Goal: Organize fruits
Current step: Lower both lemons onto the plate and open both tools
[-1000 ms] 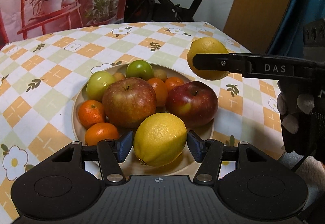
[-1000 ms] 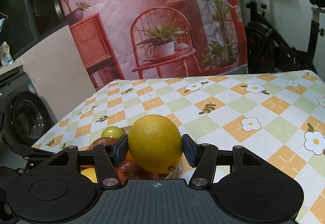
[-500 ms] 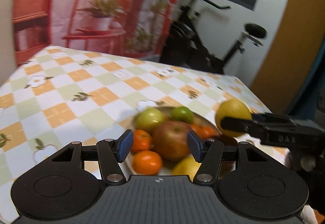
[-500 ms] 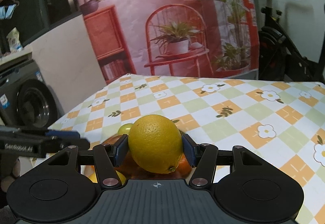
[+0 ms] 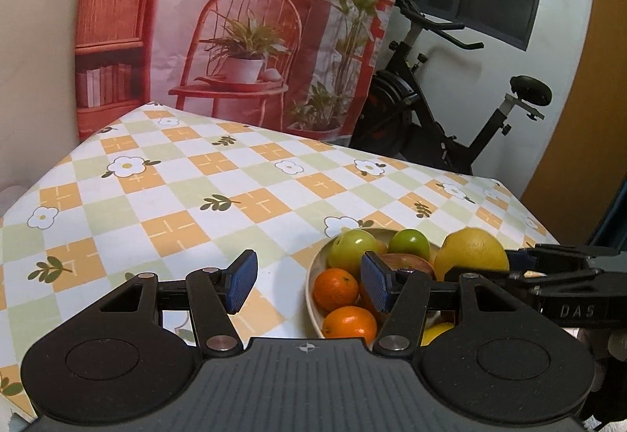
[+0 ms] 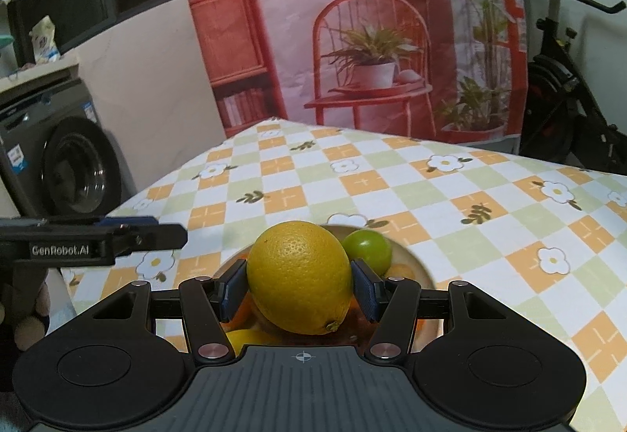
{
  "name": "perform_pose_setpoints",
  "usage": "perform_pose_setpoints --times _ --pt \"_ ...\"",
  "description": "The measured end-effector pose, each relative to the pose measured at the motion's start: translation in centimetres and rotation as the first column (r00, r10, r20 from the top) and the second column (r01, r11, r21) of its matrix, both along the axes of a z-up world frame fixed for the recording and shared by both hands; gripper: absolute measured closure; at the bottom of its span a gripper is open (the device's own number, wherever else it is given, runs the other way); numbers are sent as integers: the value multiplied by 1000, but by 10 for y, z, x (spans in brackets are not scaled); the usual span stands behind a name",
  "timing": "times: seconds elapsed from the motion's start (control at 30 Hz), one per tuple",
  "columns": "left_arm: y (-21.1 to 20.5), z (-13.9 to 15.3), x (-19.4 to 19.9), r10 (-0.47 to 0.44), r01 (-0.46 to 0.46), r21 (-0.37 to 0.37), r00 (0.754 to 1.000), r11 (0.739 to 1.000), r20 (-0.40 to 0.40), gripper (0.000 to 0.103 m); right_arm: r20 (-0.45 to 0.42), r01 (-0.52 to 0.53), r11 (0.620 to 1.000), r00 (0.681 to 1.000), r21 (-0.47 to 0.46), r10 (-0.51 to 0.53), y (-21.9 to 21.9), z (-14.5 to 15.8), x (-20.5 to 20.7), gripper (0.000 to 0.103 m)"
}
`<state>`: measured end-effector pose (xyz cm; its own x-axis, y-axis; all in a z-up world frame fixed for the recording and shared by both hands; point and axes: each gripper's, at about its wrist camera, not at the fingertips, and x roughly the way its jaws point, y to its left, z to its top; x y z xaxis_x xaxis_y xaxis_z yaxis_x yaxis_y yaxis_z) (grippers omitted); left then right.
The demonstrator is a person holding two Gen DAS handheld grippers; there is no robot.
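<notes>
Here the right gripper point(image 6: 299, 289) pinches a large yellow dimpled lemon point(image 6: 301, 277) between its blue pads, holding it just above the round beige fruit bowl point(image 5: 313, 275) on the checked flower-print tablecloth point(image 5: 176, 197). The left gripper point(image 5: 307, 285) stands spread and empty over the bowl's left rim. Inside the bowl lie two small orange mandarins point(image 5: 336, 289), green round fruits point(image 5: 352, 248) and a red apple point(image 5: 407, 261).
</notes>
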<state>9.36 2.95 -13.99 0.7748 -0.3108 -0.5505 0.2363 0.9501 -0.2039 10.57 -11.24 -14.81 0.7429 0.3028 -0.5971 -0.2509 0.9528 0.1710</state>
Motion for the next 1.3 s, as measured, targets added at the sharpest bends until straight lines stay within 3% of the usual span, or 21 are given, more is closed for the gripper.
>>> perform_pose_setpoints --times 0.57,1.3 --pt "-1 -3 0 3 -3 13 1000 1000 -25 34 16 -14 1000 1000 -6 14 1 0 -5 49" --pt "-3 -3 0 -10 11 22 999 1000 -32 28 27 -23 998 999 -58 25 8 1 -11 28"
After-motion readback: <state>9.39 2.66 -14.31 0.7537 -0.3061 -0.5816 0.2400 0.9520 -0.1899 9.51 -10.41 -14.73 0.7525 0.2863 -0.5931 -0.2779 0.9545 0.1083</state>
